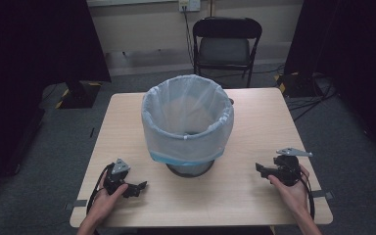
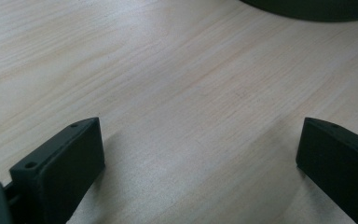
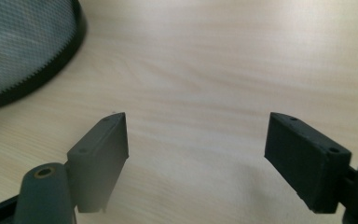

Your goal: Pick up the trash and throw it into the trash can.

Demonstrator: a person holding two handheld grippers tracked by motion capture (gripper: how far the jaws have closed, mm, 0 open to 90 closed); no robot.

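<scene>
Wooden table (image 1: 254, 196): lined bin (image 1: 188, 122) between 2 spread hand-held grippers.

Probably a lab: black curtains (image 1: 29, 39), floor cables (image 1: 313, 98), folding chair (image 1: 226, 44).

I see pale wood-grain table (image 1: 254, 122), dark mesh bin (image 3: 14, 46) with translucent pale-blue liner (image 1: 188, 122), black grippers at 7 (image 1: 138, 189) and 4 (image 1: 260, 169).
</scene>
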